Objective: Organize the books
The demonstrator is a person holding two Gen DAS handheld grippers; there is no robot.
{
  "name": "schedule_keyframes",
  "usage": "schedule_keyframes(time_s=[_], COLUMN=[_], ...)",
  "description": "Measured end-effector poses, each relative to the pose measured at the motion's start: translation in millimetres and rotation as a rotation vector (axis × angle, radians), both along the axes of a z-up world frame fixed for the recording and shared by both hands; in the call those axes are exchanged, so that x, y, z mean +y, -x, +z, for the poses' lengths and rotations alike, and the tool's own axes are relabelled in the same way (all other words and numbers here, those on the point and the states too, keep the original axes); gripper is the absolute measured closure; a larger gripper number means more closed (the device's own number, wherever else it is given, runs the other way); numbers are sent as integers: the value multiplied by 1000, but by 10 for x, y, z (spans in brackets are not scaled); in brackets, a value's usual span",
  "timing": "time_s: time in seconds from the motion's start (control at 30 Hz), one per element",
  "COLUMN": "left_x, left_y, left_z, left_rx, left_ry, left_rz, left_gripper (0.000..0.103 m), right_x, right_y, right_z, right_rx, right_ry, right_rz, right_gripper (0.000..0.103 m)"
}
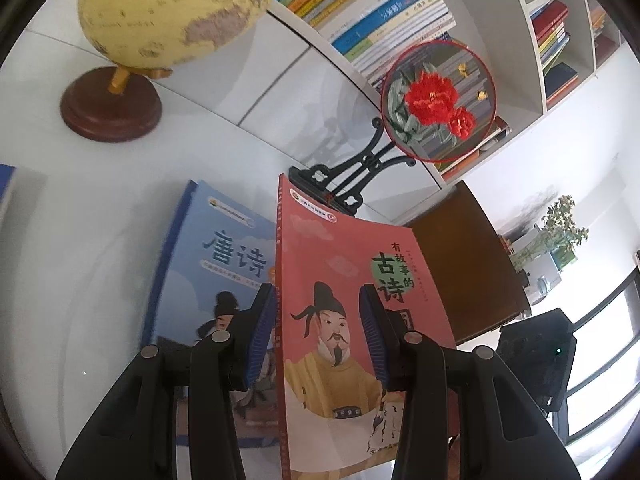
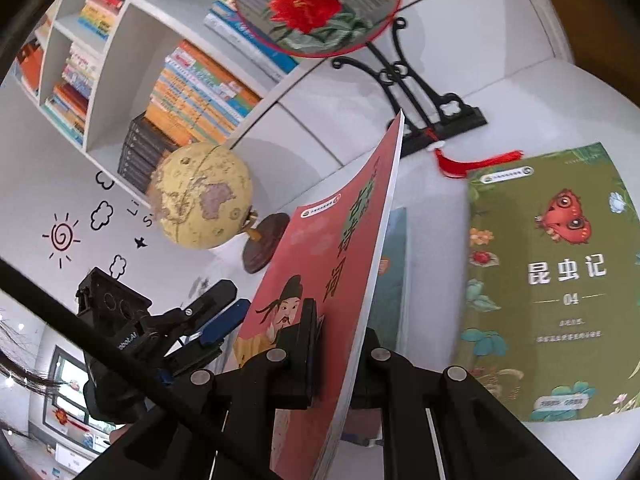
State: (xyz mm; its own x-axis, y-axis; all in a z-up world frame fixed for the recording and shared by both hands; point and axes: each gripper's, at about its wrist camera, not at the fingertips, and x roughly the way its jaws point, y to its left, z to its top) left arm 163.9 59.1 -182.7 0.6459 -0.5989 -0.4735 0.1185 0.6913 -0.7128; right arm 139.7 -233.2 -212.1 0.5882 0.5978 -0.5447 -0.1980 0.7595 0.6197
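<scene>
A red book point(image 1: 320, 380) with a robed figure on its cover is lifted off the white top point(image 1: 80, 240), and both grippers hold it. My left gripper point(image 1: 318, 332) straddles the spine edge, with the book slanting across its fairly wide gap and a blue pad against each side. The right gripper point(image 2: 340, 340) is shut on the red book point(image 2: 320, 280) near its lower edge, one finger on the cover and one behind. A blue book point(image 1: 208, 272) lies flat below it. To the right, a green insect book point(image 2: 552, 280) lies flat too.
A yellow globe point(image 1: 172, 12) on a brown base stands at the back left. A round flower fan on a black stand point(image 1: 440, 100) rises just behind the red book. White shelves packed with books point(image 2: 192, 92) line the wall. A brown seat point(image 1: 460, 264) is beside the top.
</scene>
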Motion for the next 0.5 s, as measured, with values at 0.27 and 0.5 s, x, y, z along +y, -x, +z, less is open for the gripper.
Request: schedule_keyframes(time_s=[0.27,0.5], left_x=[394,790], left_y=[205,407], left_z=[143,195], left_rx=[-15,-12], left_ry=[-24,-57], left_rz=[45,78], left_gripper=[65,65], right_x=[417,866], right_y=[117,205], right_z=[132,195], right_rx=[-33,-45], right_ry=[17,20], right_rz=[47,95], right_gripper=[93,93])
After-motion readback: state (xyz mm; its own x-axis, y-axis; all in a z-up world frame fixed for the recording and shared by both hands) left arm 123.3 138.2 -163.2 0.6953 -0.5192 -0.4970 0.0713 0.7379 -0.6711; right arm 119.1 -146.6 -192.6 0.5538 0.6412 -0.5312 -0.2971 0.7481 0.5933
